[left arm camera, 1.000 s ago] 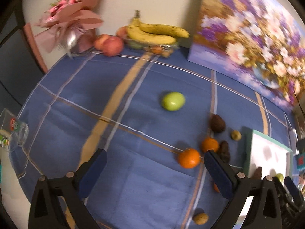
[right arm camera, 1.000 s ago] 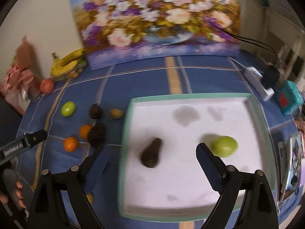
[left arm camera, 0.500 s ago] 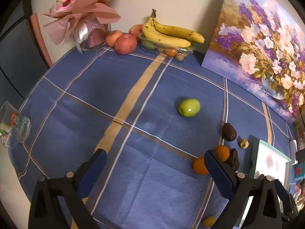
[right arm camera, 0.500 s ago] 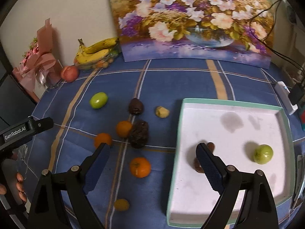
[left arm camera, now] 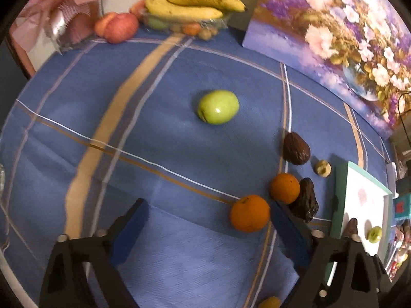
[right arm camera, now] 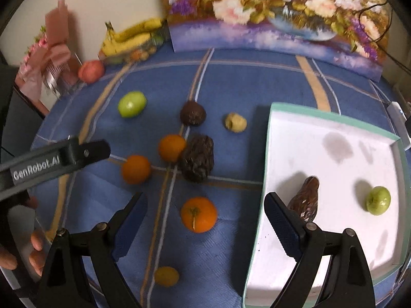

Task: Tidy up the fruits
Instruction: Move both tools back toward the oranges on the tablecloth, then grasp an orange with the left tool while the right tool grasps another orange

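Observation:
A white tray with a teal rim (right arm camera: 267, 154) holds a brown fruit (right arm camera: 307, 200) and a small green one (right arm camera: 377, 200). On the blue cloth lie a green apple (left arm camera: 218, 106), three oranges, two dark brown fruits (right arm camera: 197, 157) and small yellow ones. My left gripper (left arm camera: 208, 227) hangs low over the cloth with its jaws closing. One orange (left arm camera: 249, 213) sits just inside its right finger, not pressed. My right gripper (right arm camera: 205, 218) is open above another orange (right arm camera: 199, 214), which lies on the cloth between its fingers, untouched.
At the back stand bananas on a clear tray (left arm camera: 190, 7), red apples (left arm camera: 119, 27), a pink bouquet (left arm camera: 64, 7) and a flower painting (left arm camera: 334, 38). The tray (left arm camera: 341, 195) shows at the right edge. A person's hand (right arm camera: 15, 256) holds the left gripper's black body (right arm camera: 59, 161).
The right gripper has swung left, from over the tray to over the loose oranges. The left gripper has sunk closer to the cloth and the oranges, and its jaws have narrowed.

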Demonstrator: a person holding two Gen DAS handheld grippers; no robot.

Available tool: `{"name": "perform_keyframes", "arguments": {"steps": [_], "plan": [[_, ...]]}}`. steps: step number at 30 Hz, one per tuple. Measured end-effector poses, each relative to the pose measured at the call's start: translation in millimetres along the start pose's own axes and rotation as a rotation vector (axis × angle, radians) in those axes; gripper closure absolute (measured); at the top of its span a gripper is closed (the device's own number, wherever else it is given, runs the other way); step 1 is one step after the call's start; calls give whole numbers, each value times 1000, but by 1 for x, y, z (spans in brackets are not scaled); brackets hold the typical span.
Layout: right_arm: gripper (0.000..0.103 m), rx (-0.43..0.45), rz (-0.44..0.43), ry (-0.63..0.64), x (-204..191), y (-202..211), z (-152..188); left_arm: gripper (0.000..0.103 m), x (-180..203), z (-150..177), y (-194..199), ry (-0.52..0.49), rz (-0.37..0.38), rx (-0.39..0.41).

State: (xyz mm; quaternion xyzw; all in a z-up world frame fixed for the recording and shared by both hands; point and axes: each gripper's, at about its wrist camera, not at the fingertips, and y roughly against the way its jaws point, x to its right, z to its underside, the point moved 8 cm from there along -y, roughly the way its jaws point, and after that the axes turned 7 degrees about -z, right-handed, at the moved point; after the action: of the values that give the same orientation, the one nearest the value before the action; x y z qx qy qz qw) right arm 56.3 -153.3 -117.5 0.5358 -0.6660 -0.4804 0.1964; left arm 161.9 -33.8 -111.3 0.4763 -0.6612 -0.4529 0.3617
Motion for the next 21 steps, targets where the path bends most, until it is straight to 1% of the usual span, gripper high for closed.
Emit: {"name": "perform_keyframes", "arguments": {"steps": [2,3,7,8,9,10,11,13,14,15,16,17,18,21], "plan": [[12,-11,5,11,-1,-5,3,18,5,2,-6,-1,16,-14],[12,-15,21,25,-2,-6,3,20,8,3,-8,-3,22,-19],[14,-31,54,77,-7,-9,4,23,17,4,-16,-12,42,-38],[17,-30,57,86,-8,-10,5,27,20,5,-18,-14,49,-43],[21,-40,39,86,-10,-11,6,29,22,6,-19,-12,65,-48],[31,-49,27,82,-11,-13,8,31,24,7,-21,-10,76,-54],[33,-62,24,82,-12,-15,10,33,26,7,-22,-9,86,-59],[33,-71,40,100,-14,-17,11,41,31,9,-24,-11,109,-70],[35,-77,39,109,-15,-19,12,49,33,10,-25,-12,117,-75],[38,-82,34,111,-17,-20,12,54,35,11,-25,-14,123,-82],[44,-85,33,112,-17,-20,12,56,36,12,-26,-18,124,-85],[47,-90,35,114,-17,-21,13,60,37,12,-27,-22,124,-87],[49,-93,37,116,-16,-22,13,62,38,13,-28,-24,125,-89],[53,-105,38,111,-14,-25,15,62,38,13,-27,-25,119,-86]]}}
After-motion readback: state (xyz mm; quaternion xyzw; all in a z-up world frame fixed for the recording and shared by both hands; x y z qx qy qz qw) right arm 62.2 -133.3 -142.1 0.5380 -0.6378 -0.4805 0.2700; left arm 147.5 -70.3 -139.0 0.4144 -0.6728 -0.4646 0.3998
